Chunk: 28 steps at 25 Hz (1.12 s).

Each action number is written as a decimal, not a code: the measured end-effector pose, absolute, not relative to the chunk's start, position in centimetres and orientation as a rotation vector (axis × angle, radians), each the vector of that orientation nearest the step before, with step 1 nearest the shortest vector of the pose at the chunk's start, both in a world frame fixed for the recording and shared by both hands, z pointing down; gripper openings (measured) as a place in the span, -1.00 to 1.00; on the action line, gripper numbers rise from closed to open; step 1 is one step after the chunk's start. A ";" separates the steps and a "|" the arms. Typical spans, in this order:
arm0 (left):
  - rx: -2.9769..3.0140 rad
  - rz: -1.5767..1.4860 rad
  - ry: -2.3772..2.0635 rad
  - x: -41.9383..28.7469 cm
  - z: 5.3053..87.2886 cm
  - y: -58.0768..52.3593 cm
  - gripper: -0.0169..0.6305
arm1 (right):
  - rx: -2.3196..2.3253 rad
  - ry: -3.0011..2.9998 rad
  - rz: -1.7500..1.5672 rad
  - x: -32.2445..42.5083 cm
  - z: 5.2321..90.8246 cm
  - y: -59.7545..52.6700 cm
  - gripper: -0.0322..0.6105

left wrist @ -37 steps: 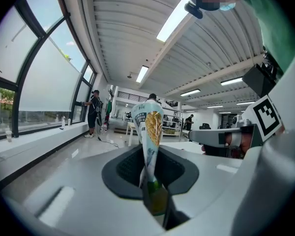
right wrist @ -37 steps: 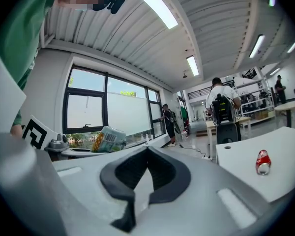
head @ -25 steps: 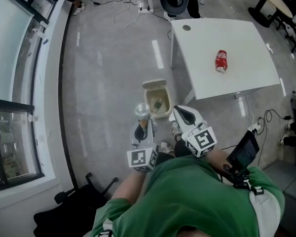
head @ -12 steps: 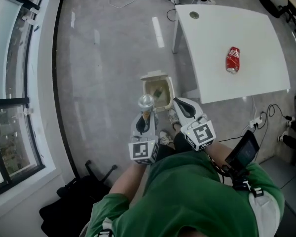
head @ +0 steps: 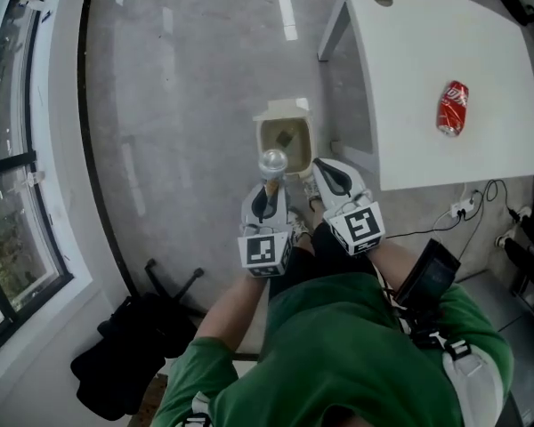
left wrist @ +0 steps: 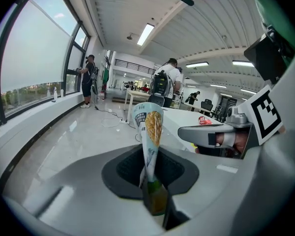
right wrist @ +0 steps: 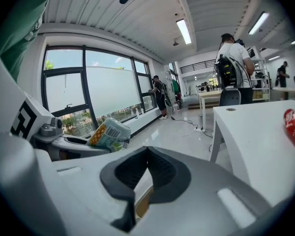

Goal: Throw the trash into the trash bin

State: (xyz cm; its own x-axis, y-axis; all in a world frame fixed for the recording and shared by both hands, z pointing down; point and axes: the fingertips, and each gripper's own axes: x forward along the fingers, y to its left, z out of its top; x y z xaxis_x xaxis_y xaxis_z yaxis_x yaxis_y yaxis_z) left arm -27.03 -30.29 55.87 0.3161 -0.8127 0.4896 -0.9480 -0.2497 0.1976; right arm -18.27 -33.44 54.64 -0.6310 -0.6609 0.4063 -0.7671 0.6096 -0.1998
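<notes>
In the head view a small beige trash bin (head: 300, 142) stands open on the grey floor beside the white table's leg, with some scrap lying inside it. My left gripper (head: 267, 194) is shut on the narrow end of a cone-shaped snack wrapper (head: 272, 162), whose wide end reaches the bin's near rim. The left gripper view shows this wrapper (left wrist: 150, 132) upright between the jaws of that gripper (left wrist: 155, 200). My right gripper (head: 324, 171) hovers just right of the bin, and in its own view its jaws (right wrist: 137, 203) are slightly apart with nothing between them. The wrapper (right wrist: 108, 133) shows at that view's left.
A red soda can (head: 451, 108) lies on its side on the white table (head: 409, 69) to the right of the bin. A black bag (head: 125, 363) sits on the floor at lower left by the window wall. Cables (head: 467, 205) run under the table. People stand far off.
Both grippers have sunk and come closer to the bin. The wrapper stays held in the left gripper, its wide end now at the bin's near rim.
</notes>
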 end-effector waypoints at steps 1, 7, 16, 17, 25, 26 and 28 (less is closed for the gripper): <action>2.122 0.405 -1.551 -27.2 56.6 -30.4 -0.78 | 1.156 -2.533 0.528 -18.4 55.6 -33.6 -0.89; 2.103 0.474 -1.530 -27.5 61.2 -31.0 -0.78 | 1.148 -2.475 0.579 -18.6 60.4 -34.3 -0.89; 2.068 0.543 -1.478 -26.9 69.3 -31.5 -0.78 | 1.089 -2.426 0.562 -18.6 68.4 -34.3 -0.89; 2.061 0.549 -1.474 -26.8 70.2 -31.6 -0.78 | 1.088 -2.419 0.564 -18.5 69.2 -34.4 -0.89; 1.989 0.598 -1.436 -26.4 77.7 -31.2 -0.78 | 1.076 -2.368 0.576 -18.2 75.2 -34.7 -0.89; 1.986 0.598 -1.432 -26.3 78.4 -31.2 -0.78 | 1.074 -2.364 0.572 -18.2 75.9 -34.7 -0.89; 1.987 0.595 -1.429 -26.1 79.8 -31.6 -0.78 | 1.073 -2.358 0.563 -18.2 77.3 -35.0 -0.89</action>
